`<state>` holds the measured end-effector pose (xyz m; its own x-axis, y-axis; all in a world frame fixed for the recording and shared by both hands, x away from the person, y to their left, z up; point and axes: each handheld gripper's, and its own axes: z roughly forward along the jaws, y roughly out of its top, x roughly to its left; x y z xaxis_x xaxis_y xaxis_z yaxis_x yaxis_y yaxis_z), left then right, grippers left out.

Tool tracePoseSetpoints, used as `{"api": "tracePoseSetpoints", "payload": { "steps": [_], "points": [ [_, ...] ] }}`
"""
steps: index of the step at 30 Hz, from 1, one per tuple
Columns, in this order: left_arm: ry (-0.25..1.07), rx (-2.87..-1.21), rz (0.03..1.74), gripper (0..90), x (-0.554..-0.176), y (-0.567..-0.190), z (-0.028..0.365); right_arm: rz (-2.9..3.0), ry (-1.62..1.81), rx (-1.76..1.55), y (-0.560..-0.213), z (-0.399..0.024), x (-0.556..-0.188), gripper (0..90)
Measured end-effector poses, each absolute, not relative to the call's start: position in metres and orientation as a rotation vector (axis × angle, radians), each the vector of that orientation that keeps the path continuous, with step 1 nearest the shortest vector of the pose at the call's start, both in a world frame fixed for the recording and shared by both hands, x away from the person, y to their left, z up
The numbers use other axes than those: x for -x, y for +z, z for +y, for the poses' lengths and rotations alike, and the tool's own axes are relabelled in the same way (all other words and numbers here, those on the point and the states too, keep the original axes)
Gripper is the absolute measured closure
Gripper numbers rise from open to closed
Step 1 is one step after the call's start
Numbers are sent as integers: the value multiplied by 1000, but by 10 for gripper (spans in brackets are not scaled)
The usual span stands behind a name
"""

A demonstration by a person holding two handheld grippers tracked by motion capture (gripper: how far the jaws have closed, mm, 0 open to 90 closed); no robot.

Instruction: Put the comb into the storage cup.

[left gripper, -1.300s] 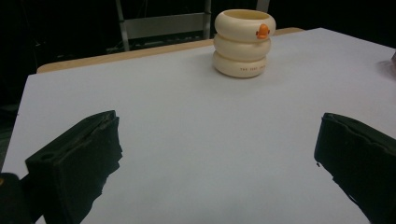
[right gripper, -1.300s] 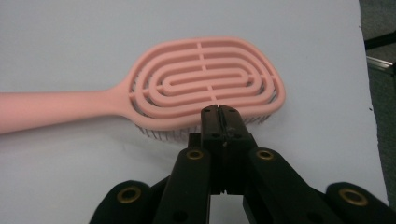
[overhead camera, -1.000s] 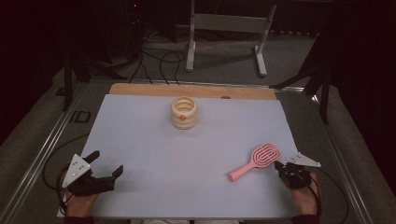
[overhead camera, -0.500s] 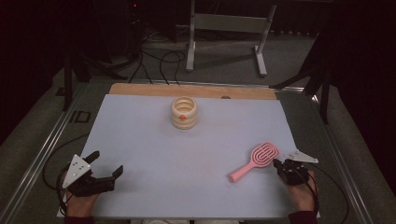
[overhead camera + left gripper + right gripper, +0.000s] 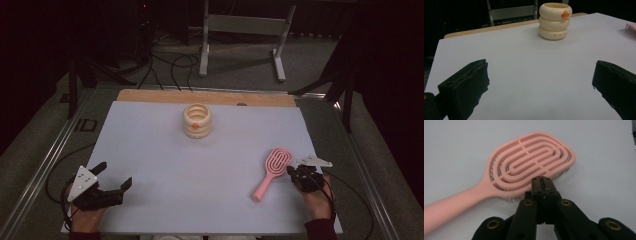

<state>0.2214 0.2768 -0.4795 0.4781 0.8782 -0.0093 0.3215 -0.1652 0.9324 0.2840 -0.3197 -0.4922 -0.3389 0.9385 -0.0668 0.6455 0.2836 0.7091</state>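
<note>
two grippers, a pink brush and a ring pot

we look down on a pale worktop [image 5: 165,150]. a strip of wood [image 5: 150,95] runs along its far edge.

near the far middle of the worktop stands a cream pot [image 5: 197,120]. it looks like three fat rings in a stack. it stands up straight. it has a small orange mark on its top ring. in the left gripper view we see the cream pot [image 5: 555,21] far ahead of the jaws, with small letters on its bottom ring that are too small for us to read.

the left gripper [image 5: 111,176] sits at the near left corner of the worktop, held by a hand [image 5: 86,220]. its two black jaws are wide apart and nothing is between them. it is well apart from the pot and from the brush.

a pink hairbrush [image 5: 270,172] lies flat on the near right part of the worktop. its oval head points away from us and its handle points back toward the near edge. in the right gripper view we see the pink hairbrush [image 5: 524,173] with its bristles facing down.

the right gripper [image 5: 293,172] sits just beside the brush head, held by the other hand [image 5: 317,202]. in its own view the right gripper [image 5: 542,181] has its jaws pressed together. the tips are at the edge of the brush head. we cannot tell if they touch it.

behind the worktop there is a dark floor with black cables [image 5: 165,65] and a grey metal stand [image 5: 245,30].
</note>
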Motion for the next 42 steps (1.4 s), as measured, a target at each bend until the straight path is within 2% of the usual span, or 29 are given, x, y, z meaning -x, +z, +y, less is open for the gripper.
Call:
{"api": "tracePoseSetpoints", "payload": {
  "steps": [42],
  "points": [
    [706,-1725,1033,13,-221,-480,276,2215,746,-1254,-491,-268,-316,888]
  ]
}}
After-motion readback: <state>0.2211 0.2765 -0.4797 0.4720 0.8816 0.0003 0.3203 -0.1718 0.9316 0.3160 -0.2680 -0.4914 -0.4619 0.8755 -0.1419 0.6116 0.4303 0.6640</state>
